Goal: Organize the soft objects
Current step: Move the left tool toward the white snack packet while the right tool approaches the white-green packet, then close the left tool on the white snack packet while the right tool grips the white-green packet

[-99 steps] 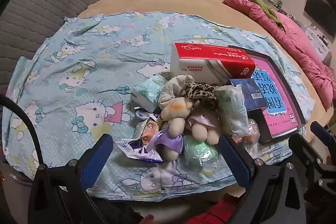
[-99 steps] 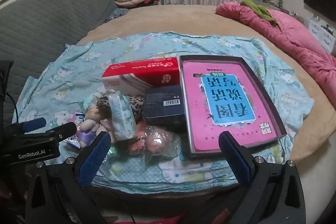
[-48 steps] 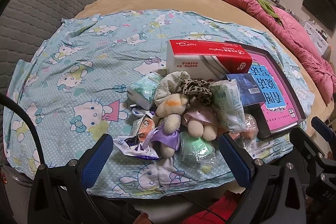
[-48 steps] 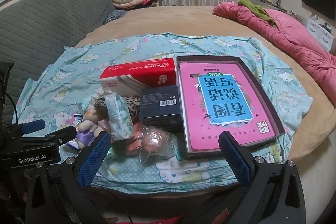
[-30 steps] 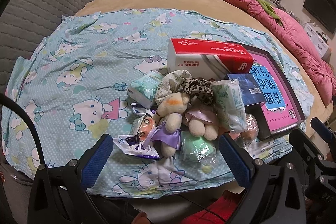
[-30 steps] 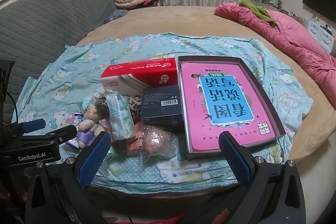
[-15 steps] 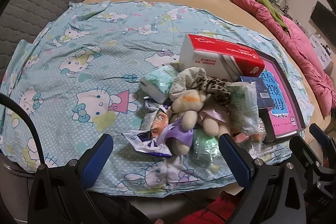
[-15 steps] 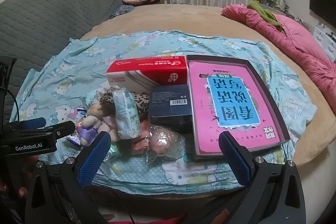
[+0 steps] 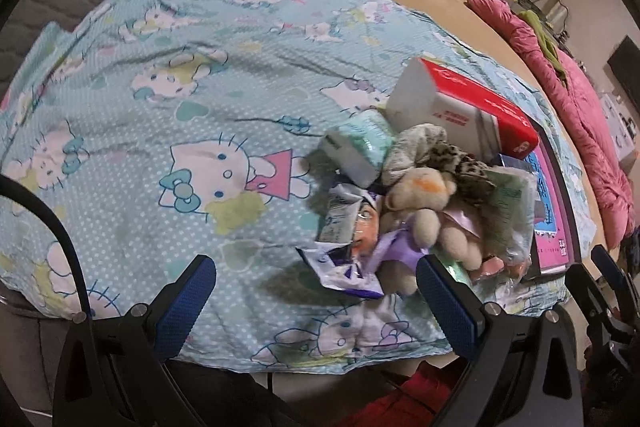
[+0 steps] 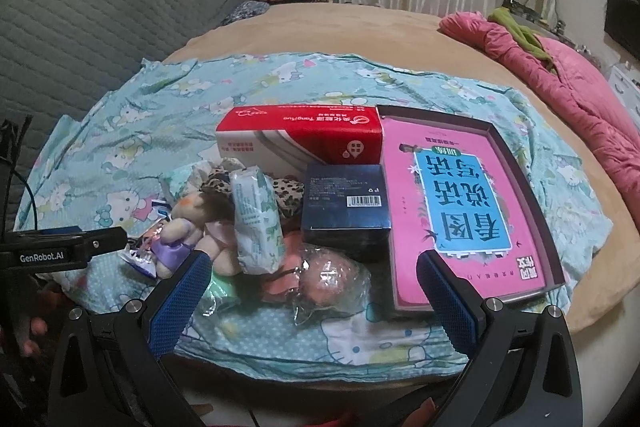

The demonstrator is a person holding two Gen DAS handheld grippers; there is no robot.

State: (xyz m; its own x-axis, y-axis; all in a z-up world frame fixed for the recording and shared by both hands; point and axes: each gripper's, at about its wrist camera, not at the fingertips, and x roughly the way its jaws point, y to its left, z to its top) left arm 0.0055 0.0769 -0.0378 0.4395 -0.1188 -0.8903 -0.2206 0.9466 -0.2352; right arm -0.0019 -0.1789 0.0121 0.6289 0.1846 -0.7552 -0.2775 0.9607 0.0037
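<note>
Honestly nothing's getting sorted yet: the plush toys [image 9: 420, 211] and tissue packs [image 10: 256, 223] are sitting heaped near the bedsheet's [image 9: 160, 107] front edge, both the left gripper [image 9: 316, 303] and right gripper [image 10: 312, 301] hovering spread, empty.

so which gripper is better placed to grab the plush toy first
Left, probably. The plush toy lies just ahead of the open left gripper, near its right finger. The right gripper, also open, faces the bagged toy and pink box, with the plush off to its left.
</note>
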